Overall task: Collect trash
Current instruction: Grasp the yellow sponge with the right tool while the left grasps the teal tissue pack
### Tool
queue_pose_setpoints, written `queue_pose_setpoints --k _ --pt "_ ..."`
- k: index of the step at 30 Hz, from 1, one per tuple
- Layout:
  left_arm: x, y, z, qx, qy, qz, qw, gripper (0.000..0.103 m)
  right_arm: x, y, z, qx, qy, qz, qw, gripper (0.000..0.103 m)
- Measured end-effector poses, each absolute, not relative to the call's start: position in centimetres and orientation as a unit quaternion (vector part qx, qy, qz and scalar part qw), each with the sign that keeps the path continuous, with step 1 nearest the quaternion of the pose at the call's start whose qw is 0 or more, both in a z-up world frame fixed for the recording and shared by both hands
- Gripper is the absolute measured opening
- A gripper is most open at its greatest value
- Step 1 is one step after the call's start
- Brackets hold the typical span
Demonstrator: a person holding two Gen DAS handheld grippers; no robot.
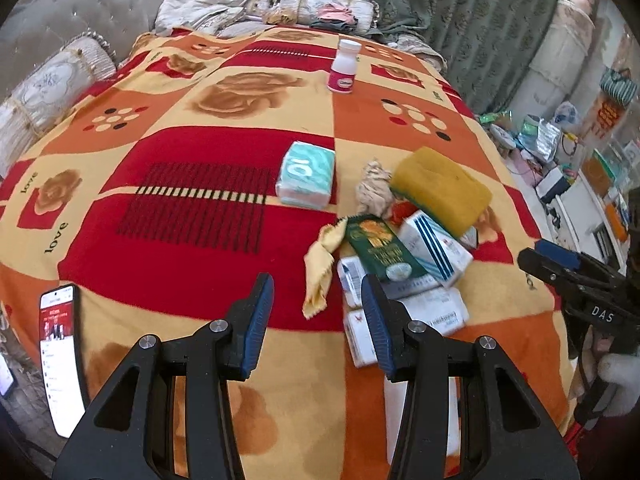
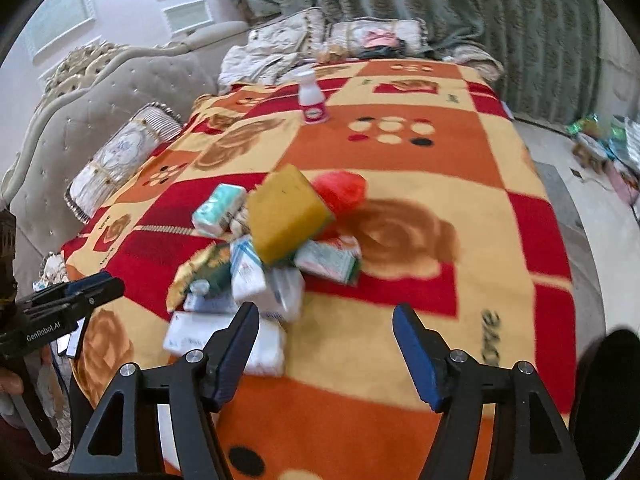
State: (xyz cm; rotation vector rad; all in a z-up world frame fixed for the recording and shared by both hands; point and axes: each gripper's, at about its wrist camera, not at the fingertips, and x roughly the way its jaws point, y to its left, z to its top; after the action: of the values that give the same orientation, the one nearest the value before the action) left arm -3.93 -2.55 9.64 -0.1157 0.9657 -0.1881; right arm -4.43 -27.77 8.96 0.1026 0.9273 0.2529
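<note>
Both grippers hang over the bed, angled down at a pile of trash on the blanket (image 1: 168, 216). The left gripper (image 1: 318, 312) has its jaws a modest way apart with nothing between them; its blue pads frame bare blanket and the near edge of the pile. The right gripper (image 2: 326, 344) stands wider, jaws parted and empty, orange blanket showing through the gap. No earlier view here, so only the open stance can be told.

The pile sits near the bed's right edge in the left view. On top leans a yellow sponge (image 1: 440, 192), tilted against white cartons (image 1: 434, 246). A green packet (image 1: 378, 248) lies across the cartons, a yellow cloth (image 1: 320, 268) trails off to its left, and a crumpled paper wad (image 1: 374, 186) sits just behind. A red bag (image 2: 340, 190) peeks out beside the sponge in the right view, a bit blurred.

Apart from the heap, a tissue pack (image 1: 307, 178) lies just left of it, and a white bottle (image 1: 344, 66) stands upright well back. A phone (image 1: 60, 356), screen lit, rests at the blanket's near left edge.
</note>
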Motion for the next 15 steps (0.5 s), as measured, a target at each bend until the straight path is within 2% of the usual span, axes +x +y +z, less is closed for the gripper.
queue_pose_setpoints --k 6,15 --pt "-1.2 -1.7 8.9 -0.070 0.472 -0.094 0.874 0.044 0.1 -24.5 9.7 0.000 0.450 0.150 0.881 0.077" --pt "4.8 -1.6 8.0 -0.084 0.473 -0.123 0.869 0.044 5.1 -20.2 8.6 -0.110 0.471 0.157 0.861 0.078"
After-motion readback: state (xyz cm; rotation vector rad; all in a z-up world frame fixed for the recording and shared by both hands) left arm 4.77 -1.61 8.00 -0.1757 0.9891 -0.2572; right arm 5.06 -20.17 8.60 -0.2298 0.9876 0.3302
